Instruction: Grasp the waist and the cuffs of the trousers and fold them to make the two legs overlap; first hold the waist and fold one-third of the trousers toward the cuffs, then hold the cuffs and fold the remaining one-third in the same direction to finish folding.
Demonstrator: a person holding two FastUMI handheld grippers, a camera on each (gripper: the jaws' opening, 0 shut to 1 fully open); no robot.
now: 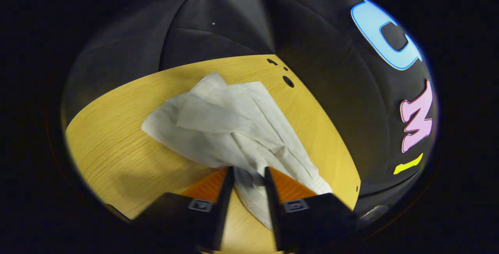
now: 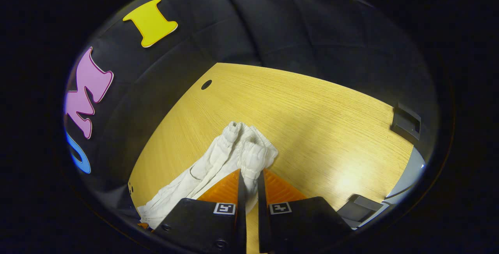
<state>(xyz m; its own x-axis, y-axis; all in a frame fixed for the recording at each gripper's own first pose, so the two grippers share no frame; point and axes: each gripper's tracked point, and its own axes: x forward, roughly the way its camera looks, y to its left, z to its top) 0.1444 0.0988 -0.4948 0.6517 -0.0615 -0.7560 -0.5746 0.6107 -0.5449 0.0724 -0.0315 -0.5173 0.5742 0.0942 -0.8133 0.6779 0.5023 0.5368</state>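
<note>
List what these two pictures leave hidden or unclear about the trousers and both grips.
- Left gripper view: the left gripper straddles the trousers; its fingers cover the cloth there, so the grip is unclear.
- Left gripper view: crumpled folds hide which end this is.
- Right gripper view: the right gripper pinches a gathered elastic end; cuffs or waist cannot be told.
- Right gripper view: the trousers' lower part runs behind the finger and off the edge.

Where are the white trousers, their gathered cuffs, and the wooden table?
white trousers (image 1: 226, 121): left gripper view, crumpled middle.
gathered cuffs (image 2: 249, 148): right gripper view, ribbed ends.
wooden table (image 2: 319, 121): right gripper view, bare top.
</note>
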